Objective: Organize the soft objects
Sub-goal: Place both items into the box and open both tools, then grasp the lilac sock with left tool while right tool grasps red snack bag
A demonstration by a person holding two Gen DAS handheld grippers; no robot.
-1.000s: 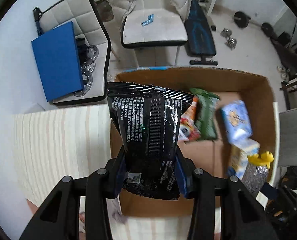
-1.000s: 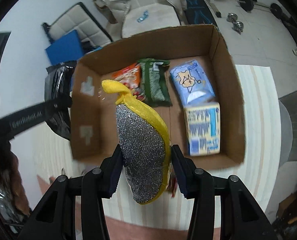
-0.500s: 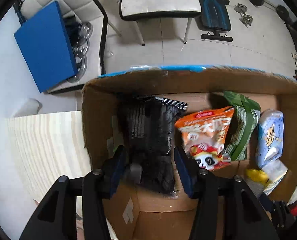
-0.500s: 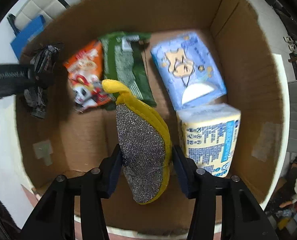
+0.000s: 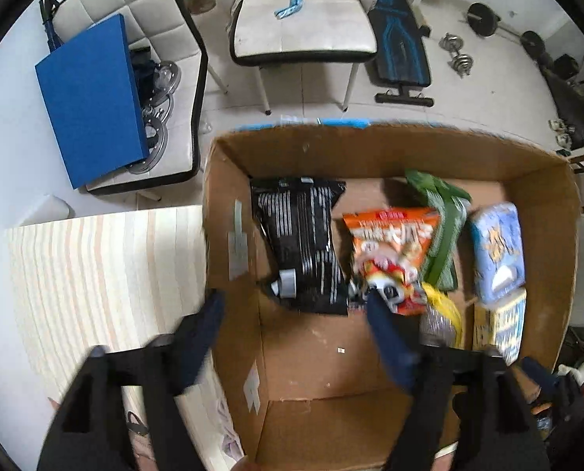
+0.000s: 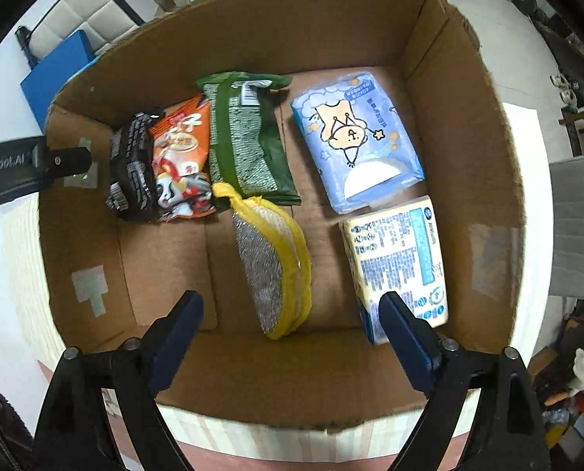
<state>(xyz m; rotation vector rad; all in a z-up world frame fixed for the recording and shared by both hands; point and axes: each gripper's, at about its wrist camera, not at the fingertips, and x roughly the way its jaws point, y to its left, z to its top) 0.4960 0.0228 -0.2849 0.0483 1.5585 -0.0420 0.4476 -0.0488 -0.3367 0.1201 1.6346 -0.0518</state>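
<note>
A cardboard box (image 6: 460, 125) holds the soft items. The black snack bag (image 5: 303, 243) lies at its left end, beside an orange snack bag (image 5: 390, 251) and a green pack (image 6: 244, 141). The yellow-and-silver scrub sponge (image 6: 276, 267) lies on the box floor, near a blue tissue pack (image 6: 354, 137) and a yellow tissue pack (image 6: 401, 259). My left gripper (image 5: 295, 337) is open and empty above the box's left wall. My right gripper (image 6: 292, 322) is open and empty, just behind the sponge.
The box (image 5: 370, 149) sits on a striped table (image 5: 95, 267). Beyond are a white chair with a blue board (image 5: 91, 102), a second chair (image 5: 303, 27), a weight bench (image 5: 401, 43) and dumbbells on the floor.
My left gripper opened and let the black bag drop into the box, then drew back. My right gripper opened and released the sponge onto the box floor.
</note>
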